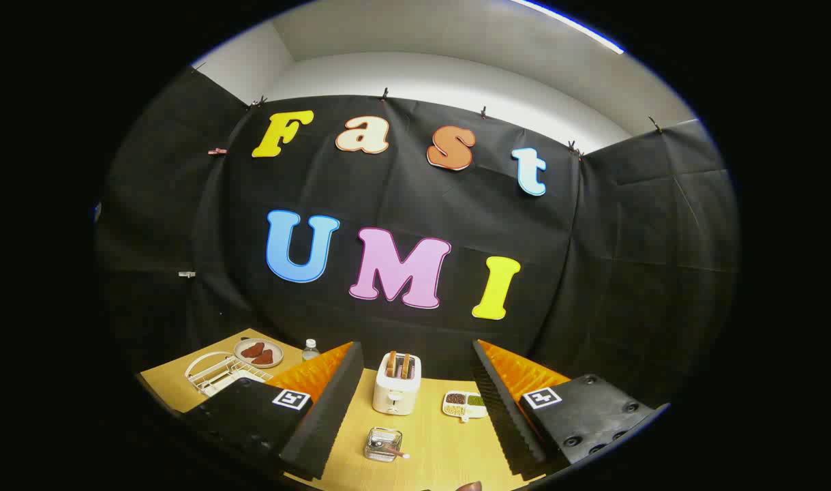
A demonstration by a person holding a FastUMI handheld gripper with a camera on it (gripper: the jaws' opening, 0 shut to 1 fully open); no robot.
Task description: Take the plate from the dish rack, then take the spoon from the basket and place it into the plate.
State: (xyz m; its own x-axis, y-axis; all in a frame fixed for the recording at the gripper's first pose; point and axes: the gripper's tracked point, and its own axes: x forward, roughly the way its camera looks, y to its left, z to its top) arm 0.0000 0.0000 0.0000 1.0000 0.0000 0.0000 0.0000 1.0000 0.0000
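My gripper (pixel 415 346) is open and raised above a wooden table (pixel 435 443), with nothing between its fingers. A white wire dish rack (pixel 214 374) stands at the far left, partly hidden behind the left finger (pixel 323 409); I cannot make out what it holds. Just beyond the rack lies a round plate (pixel 258 353) with two red-brown pieces on it. Between the fingers, near me, sits a small wire basket (pixel 382 444). A spoon (pixel 396 451) rests in it, its handle poking out to the right.
A white toaster (pixel 397 392) with two slices of bread stands between the fingers, beyond the basket. Right of it lies a divided white dish (pixel 464 404) of beans. A small water bottle (pixel 310 349) stands by the plate.
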